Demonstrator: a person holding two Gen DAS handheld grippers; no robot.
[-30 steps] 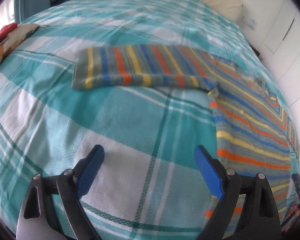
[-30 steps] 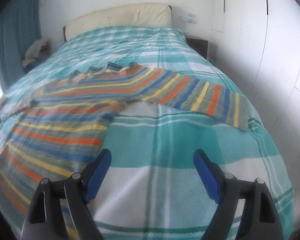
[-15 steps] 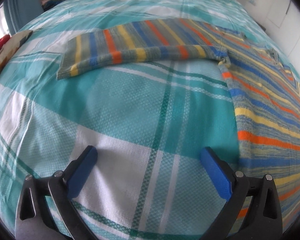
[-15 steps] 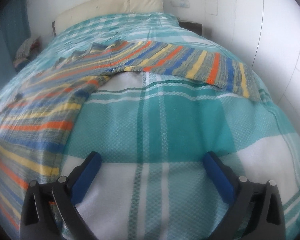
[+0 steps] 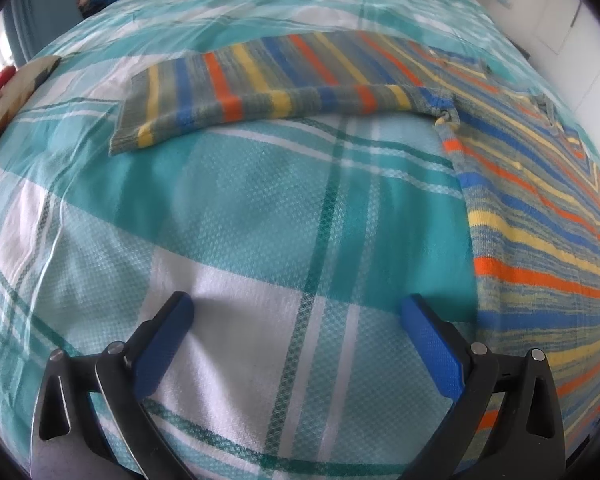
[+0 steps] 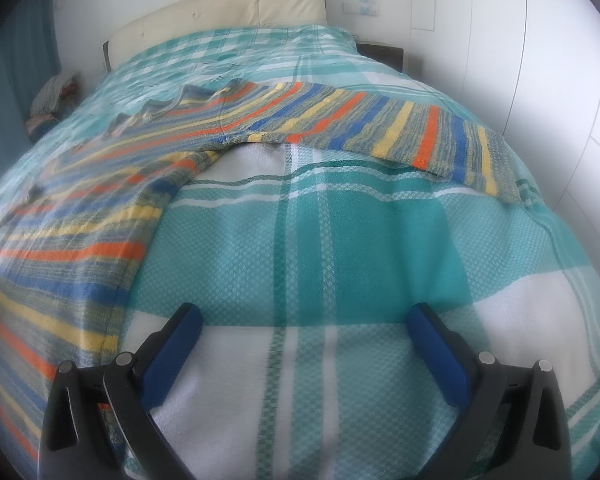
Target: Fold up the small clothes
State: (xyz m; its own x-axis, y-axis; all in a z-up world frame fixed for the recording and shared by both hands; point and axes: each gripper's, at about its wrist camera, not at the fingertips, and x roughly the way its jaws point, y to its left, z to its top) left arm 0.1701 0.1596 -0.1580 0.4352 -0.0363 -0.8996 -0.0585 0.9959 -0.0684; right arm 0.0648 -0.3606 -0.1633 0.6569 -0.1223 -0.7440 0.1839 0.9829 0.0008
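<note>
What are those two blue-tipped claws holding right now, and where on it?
Nothing. The left gripper and right gripper both stand wide open over the bare checked bedspread. The striped sweater lies spread out, untouched.

A home bedroom is shown: a bed spread with a teal-and-white checked woven cover, backed by a cream padded headboard and flanked by tall white wardrobe doors.

Two low wrist views, shared bedspread
</note>
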